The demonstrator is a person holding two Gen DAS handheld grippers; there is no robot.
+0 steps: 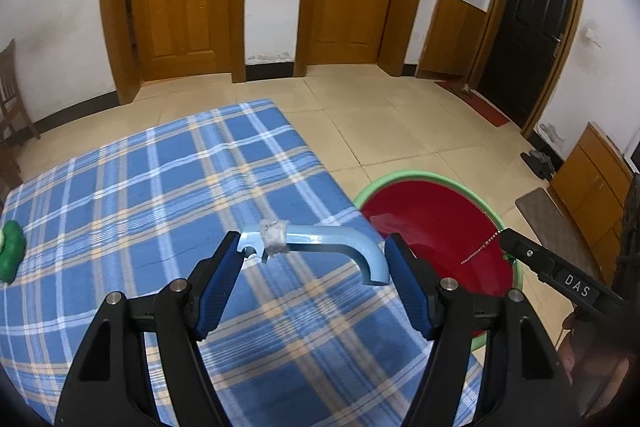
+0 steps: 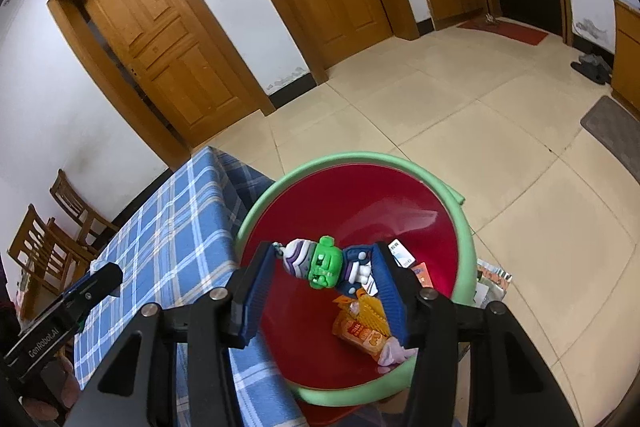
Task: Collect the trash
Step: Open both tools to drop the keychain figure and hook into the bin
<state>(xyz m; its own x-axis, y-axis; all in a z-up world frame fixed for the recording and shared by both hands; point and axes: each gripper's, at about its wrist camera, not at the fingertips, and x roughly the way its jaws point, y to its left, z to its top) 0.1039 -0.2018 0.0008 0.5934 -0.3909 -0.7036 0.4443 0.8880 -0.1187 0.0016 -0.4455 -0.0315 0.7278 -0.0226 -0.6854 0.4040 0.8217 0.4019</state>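
Note:
My left gripper [image 1: 314, 253] is shut on a light blue curved plastic handle [image 1: 320, 243] with grey tape around it, held above the blue plaid table [image 1: 160, 195]. My right gripper [image 2: 324, 263] is shut on a green-headed toy figure [image 2: 324, 263] and holds it over the red bin with a green rim [image 2: 360, 159]. Orange snack wrappers [image 2: 360, 331] and a small card [image 2: 402, 253] lie inside the bin. The bin also shows in the left wrist view [image 1: 432, 215], right of the table, with the right gripper's finger above it.
A green toy [image 1: 10, 251] lies at the table's left edge. Wooden chairs [image 2: 52, 247] stand beyond the table. Papers [image 2: 490, 283] lie on the tiled floor beside the bin. A grey mat [image 2: 616, 131] and slippers [image 2: 592, 65] are near the right wall.

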